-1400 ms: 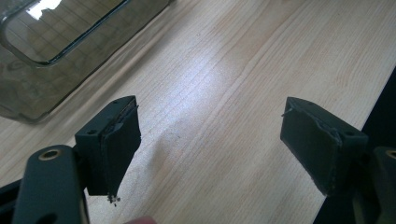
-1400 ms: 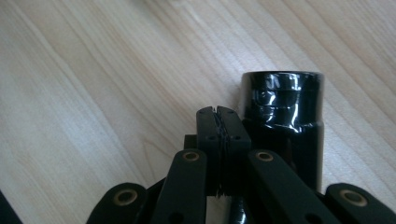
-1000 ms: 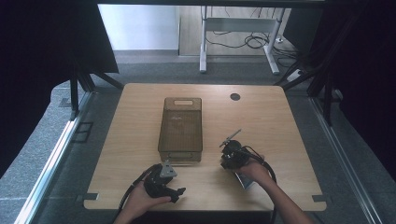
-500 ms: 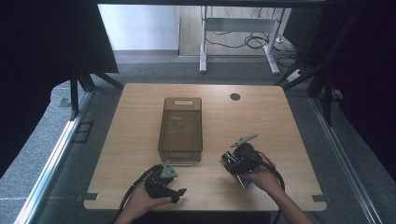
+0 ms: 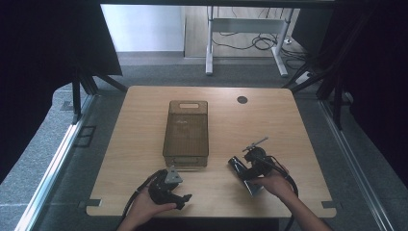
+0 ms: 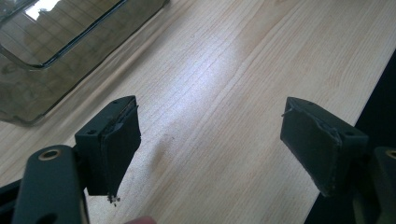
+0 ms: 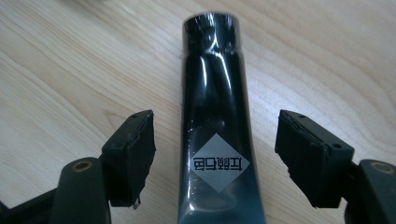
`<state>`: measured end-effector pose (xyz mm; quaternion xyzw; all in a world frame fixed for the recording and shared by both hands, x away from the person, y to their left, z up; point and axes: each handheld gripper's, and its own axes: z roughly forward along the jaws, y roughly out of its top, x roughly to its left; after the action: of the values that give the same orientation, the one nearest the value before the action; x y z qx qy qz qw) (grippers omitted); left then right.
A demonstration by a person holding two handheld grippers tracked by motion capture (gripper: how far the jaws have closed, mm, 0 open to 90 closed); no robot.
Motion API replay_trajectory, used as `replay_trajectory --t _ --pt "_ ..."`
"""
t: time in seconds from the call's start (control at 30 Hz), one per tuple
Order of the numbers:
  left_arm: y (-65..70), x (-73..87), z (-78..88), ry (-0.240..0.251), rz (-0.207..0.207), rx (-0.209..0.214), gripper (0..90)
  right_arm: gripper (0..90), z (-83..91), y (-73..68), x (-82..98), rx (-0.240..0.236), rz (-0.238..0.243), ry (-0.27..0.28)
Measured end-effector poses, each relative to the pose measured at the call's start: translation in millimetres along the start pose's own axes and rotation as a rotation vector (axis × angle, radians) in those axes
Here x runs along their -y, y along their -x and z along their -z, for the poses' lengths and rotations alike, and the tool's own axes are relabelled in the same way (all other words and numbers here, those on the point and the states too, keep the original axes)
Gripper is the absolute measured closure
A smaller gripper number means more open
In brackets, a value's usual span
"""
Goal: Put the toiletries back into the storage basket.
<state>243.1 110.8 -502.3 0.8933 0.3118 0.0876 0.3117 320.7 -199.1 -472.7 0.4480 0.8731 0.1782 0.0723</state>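
Tube [image 7: 217, 116], black and glossy, lies flat on your table [image 5: 288, 125] between the spread jaws of your right gripper [image 7: 215, 154]; those jaws have just been opening and neither pad touches it. From the smoky plastic bin [image 5: 186, 132], the tube sits toward four o'clock. Your left gripper [image 6: 210, 144], jaws spread on nothing, rests at the bin's six o'clock.
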Motion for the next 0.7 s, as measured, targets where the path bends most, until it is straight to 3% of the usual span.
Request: replay_trajectory --t 0.2,0.7 --pt "2.2 -0.5 -1.1 -0.001 -0.005 0.006 20.2 27.8 -18.3 -3.3 -4.6 0.025 0.018 -0.061" --pt "2.2 -0.1 -3.8 -0.008 -0.007 0.009 20.2 34.8 -35.9 -4.6 -8.0 0.064 0.055 -0.144"
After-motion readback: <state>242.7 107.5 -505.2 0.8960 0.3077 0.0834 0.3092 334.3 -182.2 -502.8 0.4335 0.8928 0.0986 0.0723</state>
